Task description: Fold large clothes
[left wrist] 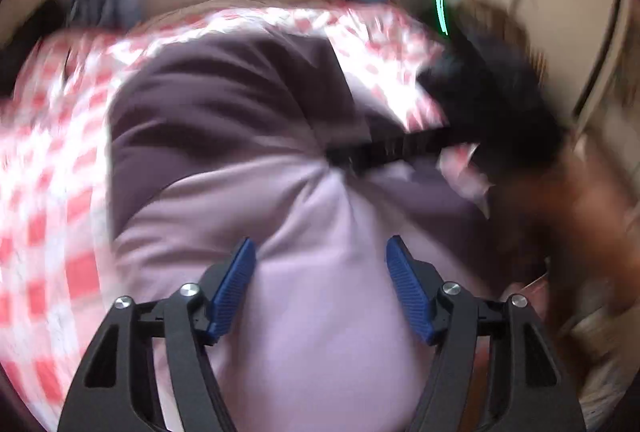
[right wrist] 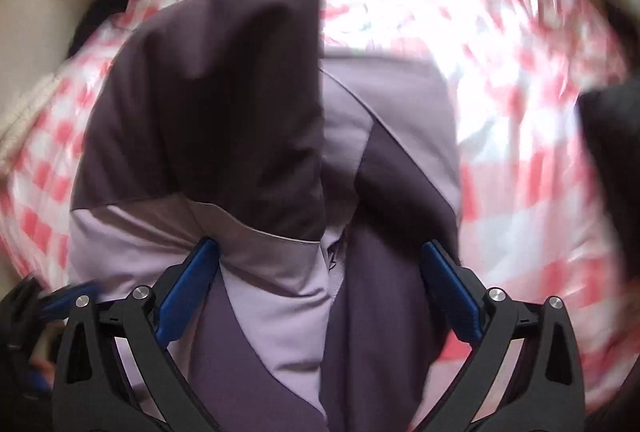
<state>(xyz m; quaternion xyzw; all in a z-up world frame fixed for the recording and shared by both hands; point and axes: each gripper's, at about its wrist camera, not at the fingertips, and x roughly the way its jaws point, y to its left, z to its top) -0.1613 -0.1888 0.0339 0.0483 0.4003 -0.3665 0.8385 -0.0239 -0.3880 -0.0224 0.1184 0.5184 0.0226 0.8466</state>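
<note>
1. Left wrist view: a red-and-white checked cover spreads over the surface, with a pale wall and furniture blurred behind. The two-tone purple garment lies bunched on it. The left gripper hovers above the lilac part — jaws apart, nothing between the blue pads. The right gripper reaches in from the right, its dark fingers at a gathered pinch of cloth; blur hides its grip.
2. Right wrist view: the same checked cover shines under bright light. The garment lies folded in dark and lilac panels, running between the right gripper's jaws — wide apart, pads not pressing the cloth.
</note>
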